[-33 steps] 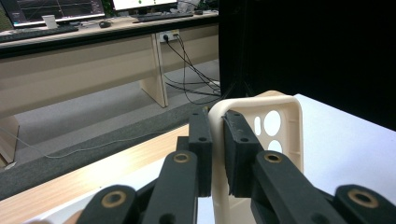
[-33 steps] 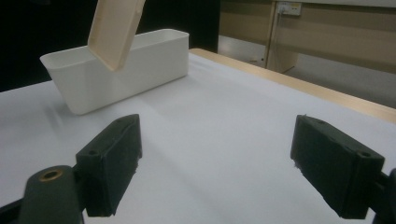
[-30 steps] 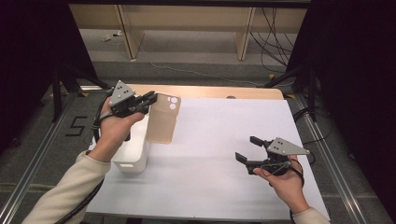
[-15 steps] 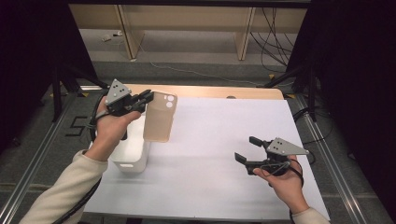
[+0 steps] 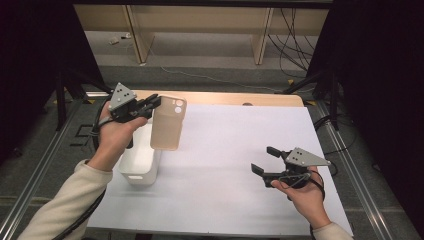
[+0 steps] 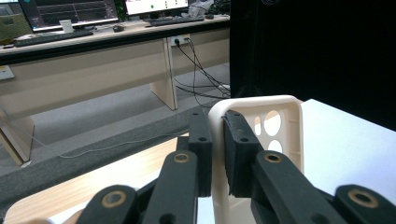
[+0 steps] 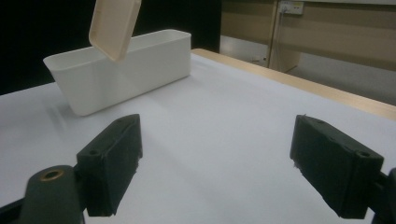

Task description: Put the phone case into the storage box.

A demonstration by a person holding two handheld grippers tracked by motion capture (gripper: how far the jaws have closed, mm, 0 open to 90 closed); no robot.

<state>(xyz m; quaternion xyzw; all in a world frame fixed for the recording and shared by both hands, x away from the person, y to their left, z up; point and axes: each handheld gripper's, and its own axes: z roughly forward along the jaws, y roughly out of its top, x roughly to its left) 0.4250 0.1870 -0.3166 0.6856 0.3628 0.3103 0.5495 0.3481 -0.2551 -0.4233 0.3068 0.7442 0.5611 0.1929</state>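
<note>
Gripping the case by its rim, the left gripper holds it in the air beside the bin; the right gripper gapes, holding nothing, over the desk.

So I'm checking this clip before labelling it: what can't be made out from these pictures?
- White bin: its inside is hidden in the high view by the left hand and phone case, and in the right gripper view by its own wall.
- Phone case: lower end cut off in the left gripper view.

phone case above bin, table's left
</note>
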